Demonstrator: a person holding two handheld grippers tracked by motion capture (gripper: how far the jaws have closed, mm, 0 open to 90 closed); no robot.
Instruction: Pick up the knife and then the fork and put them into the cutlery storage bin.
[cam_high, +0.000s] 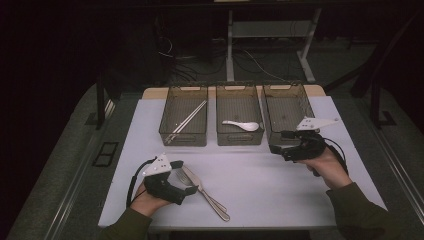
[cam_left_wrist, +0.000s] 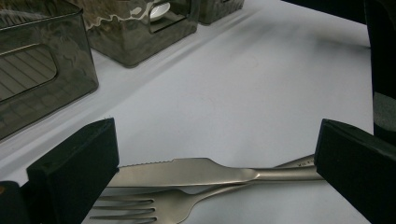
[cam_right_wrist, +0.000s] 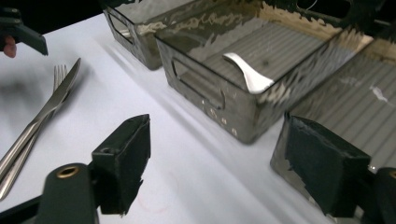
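1. High view: I see my left gripper (cam_high: 192, 189) low on the white table (cam_high: 260, 175), its tips just beside the knife (cam_high: 200, 186) and fork (cam_high: 212, 197), which lie crossed near the front edge.
2. Left gripper view: my jaws stand wide apart and empty; the knife (cam_left_wrist: 205, 171) lies across the fork (cam_left_wrist: 154, 205) between them on the table.
3. Right gripper view: my jaws are spread and hold nothing.
4. High view: my right gripper (cam_high: 276, 148) sits at the front of the right bin (cam_high: 300, 95).
5. A white spoon (cam_high: 242, 125) rests in the middle bin (cam_high: 239, 137); chopsticks (cam_high: 187, 121) lie in the left bin (cam_high: 183, 138).
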